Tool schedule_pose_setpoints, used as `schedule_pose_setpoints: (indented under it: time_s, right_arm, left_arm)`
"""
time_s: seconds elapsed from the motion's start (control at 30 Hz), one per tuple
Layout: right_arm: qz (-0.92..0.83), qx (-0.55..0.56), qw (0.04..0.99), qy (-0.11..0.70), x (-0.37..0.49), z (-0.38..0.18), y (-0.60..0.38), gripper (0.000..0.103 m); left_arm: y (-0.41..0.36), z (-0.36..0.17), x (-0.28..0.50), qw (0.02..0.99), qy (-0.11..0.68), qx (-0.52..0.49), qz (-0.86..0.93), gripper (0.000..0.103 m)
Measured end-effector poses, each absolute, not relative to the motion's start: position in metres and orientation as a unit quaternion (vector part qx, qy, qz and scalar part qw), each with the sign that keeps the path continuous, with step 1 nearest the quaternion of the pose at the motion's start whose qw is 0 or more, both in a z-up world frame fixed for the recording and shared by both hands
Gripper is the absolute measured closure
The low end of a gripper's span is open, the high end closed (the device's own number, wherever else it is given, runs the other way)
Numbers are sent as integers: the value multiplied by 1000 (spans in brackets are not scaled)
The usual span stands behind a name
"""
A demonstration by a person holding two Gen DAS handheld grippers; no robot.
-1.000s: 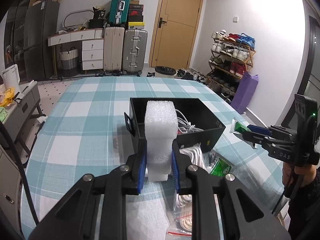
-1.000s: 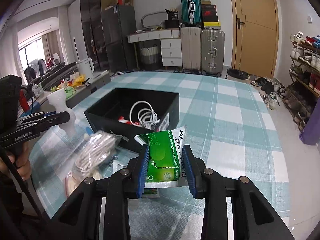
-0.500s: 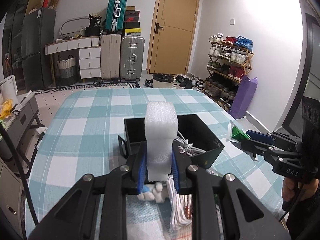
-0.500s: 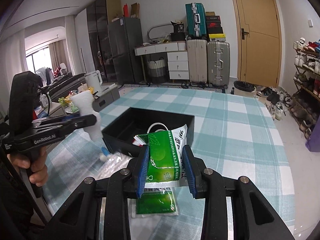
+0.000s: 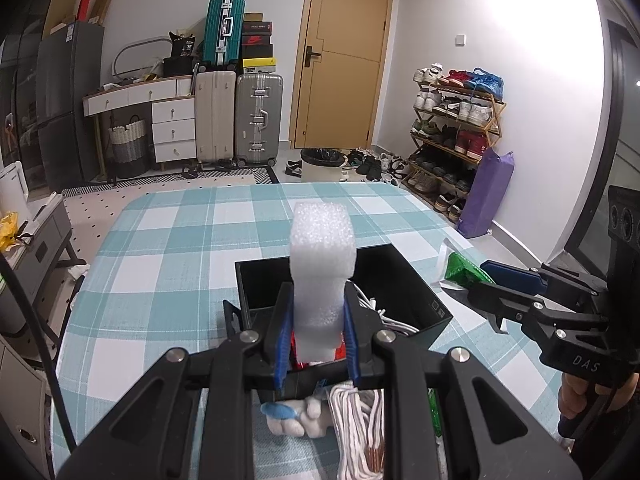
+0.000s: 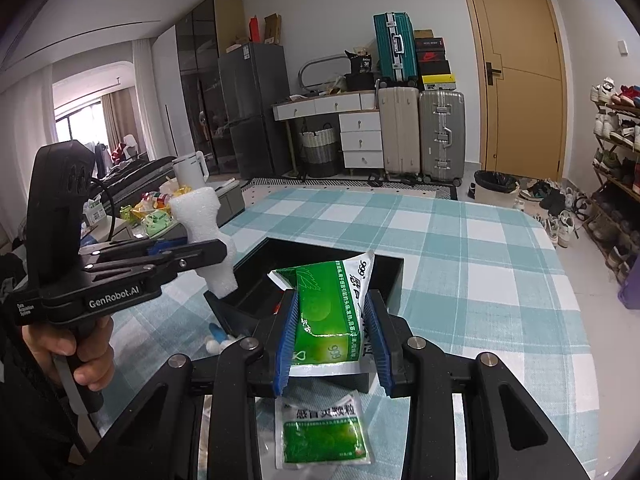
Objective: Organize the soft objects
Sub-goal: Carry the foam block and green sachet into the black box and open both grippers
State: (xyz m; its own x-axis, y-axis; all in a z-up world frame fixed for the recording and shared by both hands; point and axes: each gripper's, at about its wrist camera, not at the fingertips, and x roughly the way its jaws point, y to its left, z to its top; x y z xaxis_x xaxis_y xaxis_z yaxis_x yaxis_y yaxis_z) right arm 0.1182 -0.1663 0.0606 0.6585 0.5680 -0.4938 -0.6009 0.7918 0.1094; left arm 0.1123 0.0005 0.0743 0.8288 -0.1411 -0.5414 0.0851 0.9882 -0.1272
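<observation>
My left gripper [image 5: 316, 320] is shut on a white foam block [image 5: 322, 272] and holds it upright above the near edge of the black box [image 5: 400, 276]; the block also shows in the right wrist view [image 6: 204, 236]. My right gripper [image 6: 330, 340] is shut on a green sachet [image 6: 332, 308], held in the air at the box's near right side [image 6: 388, 276]. The box holds white cables [image 5: 384, 316]. A second green sachet [image 6: 324, 434] lies flat on the checked cloth below the right gripper.
A bagged white cord bundle [image 5: 360, 428] and a small white and blue soft toy [image 5: 292, 420] lie on the cloth in front of the box. The teal checked table [image 5: 160, 240] stretches beyond. Suitcases, drawers, a door and a shoe rack stand behind.
Both grippers have risen and drawn back with their loads. The foam block now hangs over the box's near edge and the sachet is higher above the cloth.
</observation>
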Motion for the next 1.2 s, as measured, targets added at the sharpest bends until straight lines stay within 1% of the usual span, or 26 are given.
schedule_pose_setpoints:
  time_s: [0.5, 1.2]
  right_arm:
    - [330, -32, 905, 267, 142, 57, -145, 70]
    - [319, -38, 900, 294, 183, 28, -125, 70]
  left_arm:
    - [-9, 62, 146, 947, 312, -45, -64, 83]
    - [-16, 38, 171, 936, 344, -32, -65, 83]
